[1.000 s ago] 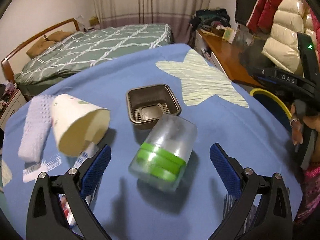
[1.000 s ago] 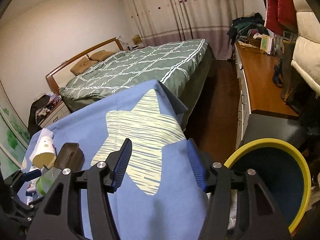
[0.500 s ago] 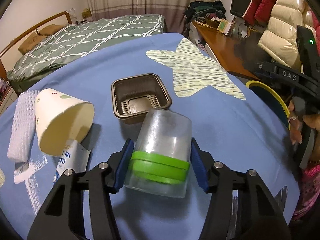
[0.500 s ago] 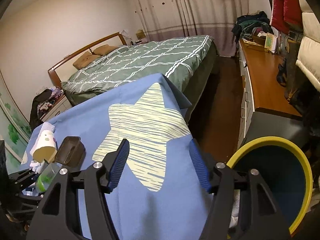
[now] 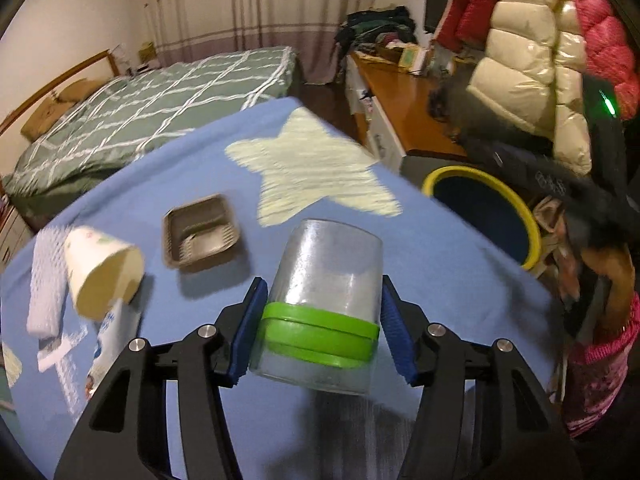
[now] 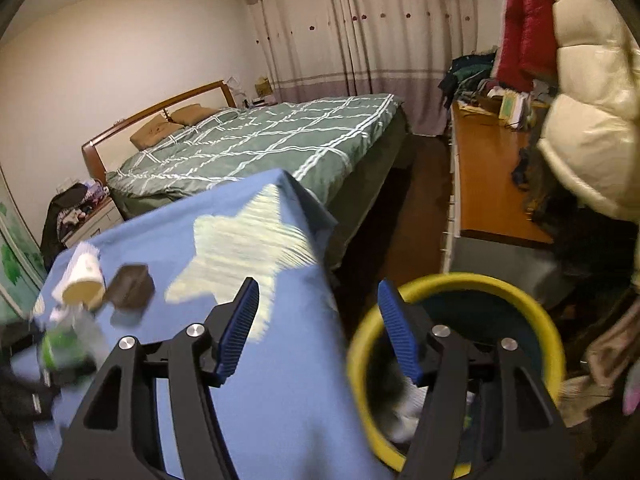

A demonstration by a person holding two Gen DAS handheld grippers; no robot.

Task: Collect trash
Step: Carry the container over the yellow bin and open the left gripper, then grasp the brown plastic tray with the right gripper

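Observation:
My left gripper is shut on a clear plastic jar with a green band and holds it above the blue tablecloth. On the cloth to its left lie a brown plastic tray, a tipped paper cup, a white foam sleeve and a printed wrapper. My right gripper stands open with nothing between its blue pads, over the cloth's right edge and the yellow-rimmed bin. The held jar shows blurred at the far left of the right wrist view.
The yellow-rimmed bin stands on the floor beside the table's right side, with white scraps inside. A bed lies beyond the table. A wooden desk and hanging padded coats are on the right. A person's hand and pink sleeve show at the right.
My left gripper closed on the jar and lifted it off the cloth, moving toward the bin. The right gripper shifted too, bringing the bin closer in its view.

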